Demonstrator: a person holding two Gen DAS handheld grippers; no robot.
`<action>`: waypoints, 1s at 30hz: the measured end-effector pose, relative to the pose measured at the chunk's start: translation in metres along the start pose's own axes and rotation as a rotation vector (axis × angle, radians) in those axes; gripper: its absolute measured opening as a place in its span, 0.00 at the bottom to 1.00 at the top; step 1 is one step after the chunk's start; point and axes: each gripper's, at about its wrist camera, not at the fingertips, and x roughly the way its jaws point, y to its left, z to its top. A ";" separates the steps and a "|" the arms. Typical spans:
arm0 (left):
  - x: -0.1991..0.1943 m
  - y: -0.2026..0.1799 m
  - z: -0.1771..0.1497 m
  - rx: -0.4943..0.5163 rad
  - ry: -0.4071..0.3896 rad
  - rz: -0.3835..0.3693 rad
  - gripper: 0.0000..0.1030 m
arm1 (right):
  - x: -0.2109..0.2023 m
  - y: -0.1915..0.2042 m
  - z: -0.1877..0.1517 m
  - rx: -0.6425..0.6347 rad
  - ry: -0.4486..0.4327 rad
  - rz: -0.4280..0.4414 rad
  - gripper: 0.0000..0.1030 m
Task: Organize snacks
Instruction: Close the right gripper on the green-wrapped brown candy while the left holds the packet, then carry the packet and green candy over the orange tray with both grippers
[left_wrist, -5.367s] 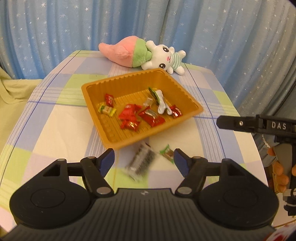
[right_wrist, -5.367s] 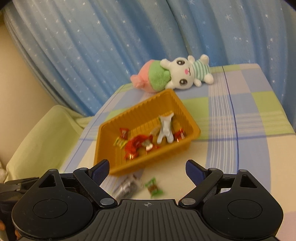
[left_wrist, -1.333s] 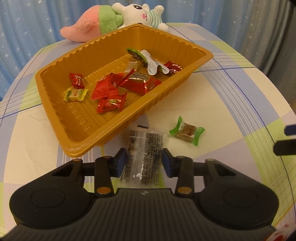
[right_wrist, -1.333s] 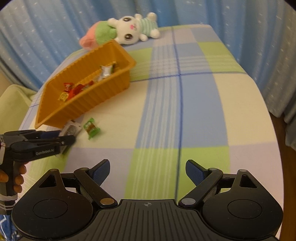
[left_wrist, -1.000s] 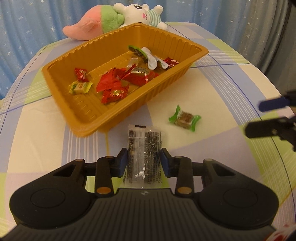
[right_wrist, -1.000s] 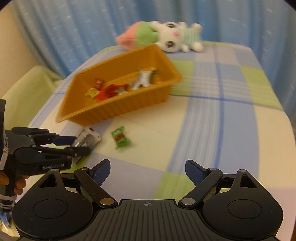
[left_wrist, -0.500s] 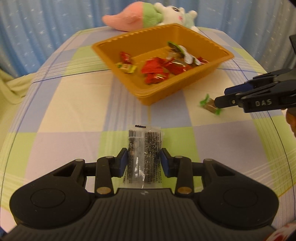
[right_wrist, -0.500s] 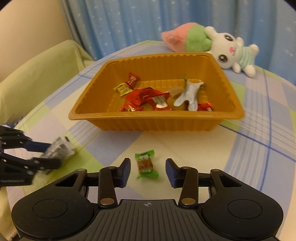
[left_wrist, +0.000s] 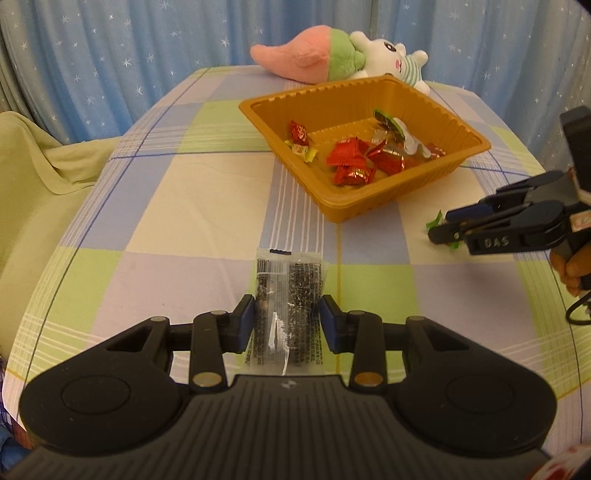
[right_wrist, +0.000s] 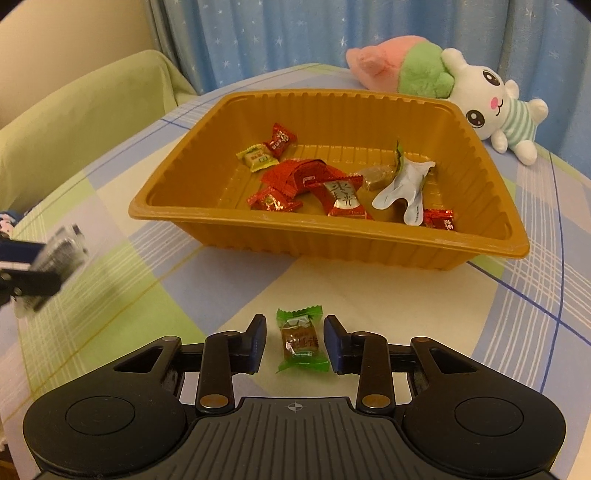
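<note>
Checked tablecloth (left_wrist: 207, 192) under everything. Orange tray (right_wrist: 369, 110) holding red candies (right_wrist: 314, 181), a yellow one (right_wrist: 257, 158), a white wrapper (right_wrist: 404, 184). Left gripper (left_wrist: 288, 325) clamped on clear seed packet (left_wrist: 290, 295), lifted. Right gripper (right_wrist: 294, 343) just narrowed around green-wrapped candy (right_wrist: 300, 339) on the cloth before the tray, pads not pressing.

the tray (right_wrist: 229, 236) sits on the bench (right_wrist: 388, 295), with wrapped sweets (right_wrist: 295, 177) inside it; a plush toy (right_wrist: 480, 92) lies behind the tray; a single candy (right_wrist: 300, 341) lies on the bench before the tray, between the jaws of the right gripper (right_wrist: 294, 345); the packet (left_wrist: 290, 306) sits between the left gripper (left_wrist: 288, 325) jaws, left of the candy.
</note>
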 end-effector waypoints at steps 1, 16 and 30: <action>-0.002 0.000 0.001 0.000 -0.005 -0.001 0.34 | 0.001 0.000 -0.001 -0.002 0.004 -0.002 0.29; -0.023 -0.007 0.027 0.002 -0.074 -0.038 0.34 | -0.042 0.009 -0.002 0.065 -0.076 0.056 0.20; -0.006 -0.020 0.087 -0.042 -0.121 -0.069 0.34 | -0.080 0.002 0.041 0.147 -0.220 0.077 0.20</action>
